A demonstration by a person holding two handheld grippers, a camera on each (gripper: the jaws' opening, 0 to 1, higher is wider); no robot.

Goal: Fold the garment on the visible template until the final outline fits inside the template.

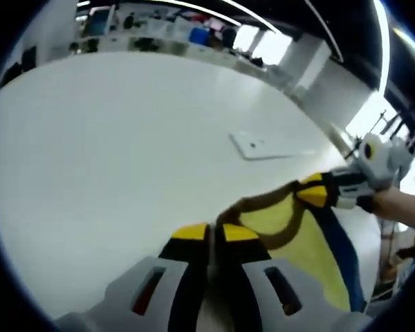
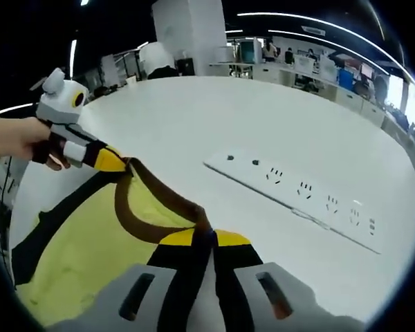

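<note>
I am holding my left tool [image 1: 209, 234] with its yellow-tipped jaws pressed together on the brown-trimmed neckline of the yellow fabric garment [image 1: 301, 245], which is hanging between both tools above the broad white worktop [image 1: 124, 152]. In the left gripper view my right tool [image 1: 318, 192] is coming in from the right, held in my hand [image 1: 394, 206], and it is gripping the same brown collar band further along. In the right gripper view my right tool [image 2: 206, 241] is clamping the collar edge of the garment [image 2: 90, 256], its jaws closed on the cloth, while my left tool [image 2: 100, 160] is pinching the trim at the far end, with my other hand [image 2: 24, 142] wrapped around its grey body. The garment's dark blue side panels are draping downward; its lower part seems to be touching the worktop, though the fisheye edge makes this hard to judge. A long white power strip [image 2: 297, 197] is lying flat on the worktop [image 2: 214, 117], well apart from the garment. Desks and monitors are standing in the background.
</note>
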